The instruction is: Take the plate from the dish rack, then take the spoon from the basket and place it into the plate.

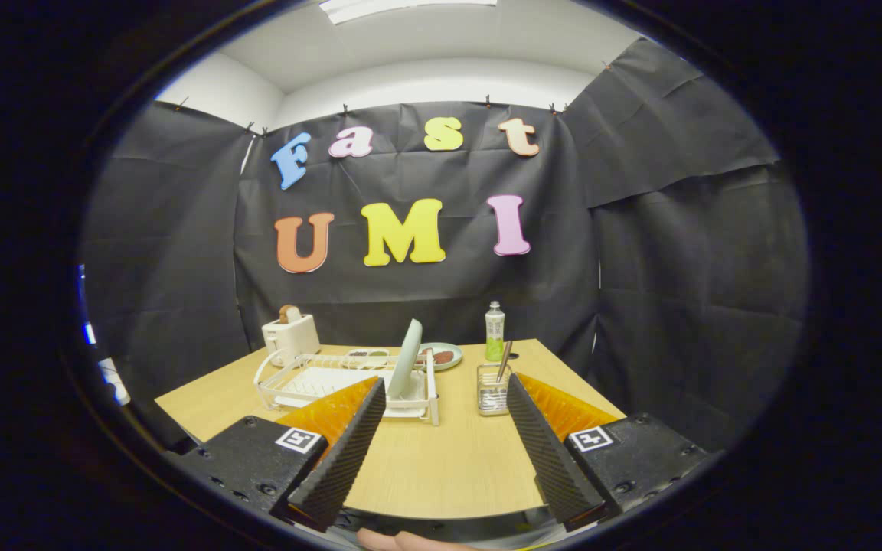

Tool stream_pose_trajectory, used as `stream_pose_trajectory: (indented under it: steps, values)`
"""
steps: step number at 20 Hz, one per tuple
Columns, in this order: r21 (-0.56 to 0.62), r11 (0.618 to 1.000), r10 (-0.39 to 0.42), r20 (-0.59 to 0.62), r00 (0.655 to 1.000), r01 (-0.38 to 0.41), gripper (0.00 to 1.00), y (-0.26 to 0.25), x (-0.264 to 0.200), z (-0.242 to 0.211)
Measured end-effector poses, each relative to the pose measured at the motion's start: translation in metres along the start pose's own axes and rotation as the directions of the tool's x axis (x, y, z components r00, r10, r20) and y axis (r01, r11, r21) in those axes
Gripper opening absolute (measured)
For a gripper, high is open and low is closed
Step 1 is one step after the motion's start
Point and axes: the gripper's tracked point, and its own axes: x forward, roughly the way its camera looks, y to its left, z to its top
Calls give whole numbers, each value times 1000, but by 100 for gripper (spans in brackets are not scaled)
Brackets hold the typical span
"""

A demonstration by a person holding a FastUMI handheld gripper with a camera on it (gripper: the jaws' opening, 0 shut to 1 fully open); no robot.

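Observation:
A pale green plate (409, 359) stands on edge at the right end of a white dish rack (311, 380) on the wooden table (441, 459). Right of the rack is a small clear basket (493, 392) with a spoon (504, 360) leaning upright in it. My gripper (445, 392) is open, held back from the table's near part. The plate sits just beyond the left fingertip (370, 394), and the basket just inside the right fingertip (519, 394). Nothing is between the fingers.
A white toaster (290, 337) with bread in it stands at the table's back left. Behind the rack lie a small plate with food (441, 356) and another dish (368, 355). A green bottle (494, 331) stands at the back.

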Motion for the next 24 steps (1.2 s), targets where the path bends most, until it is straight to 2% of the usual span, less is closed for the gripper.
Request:
stream_pose_trajectory:
  steps: [8,11,14,18,22,24]
  values:
    - [-19,1000,-5,-9,1000,5,100,3,9,0]
    - [-28,999,16,-14,1000,-17,100,14,13,15]
    - [-66,998,2,-9,1000,-3,100,20,29,37]
    - [-123,992,-15,-26,1000,12,100,32,73,64]
    - [-111,994,1,-141,990,-16,100,37,133,78]
    - [-112,994,-20,-158,987,3,100,31,162,99]
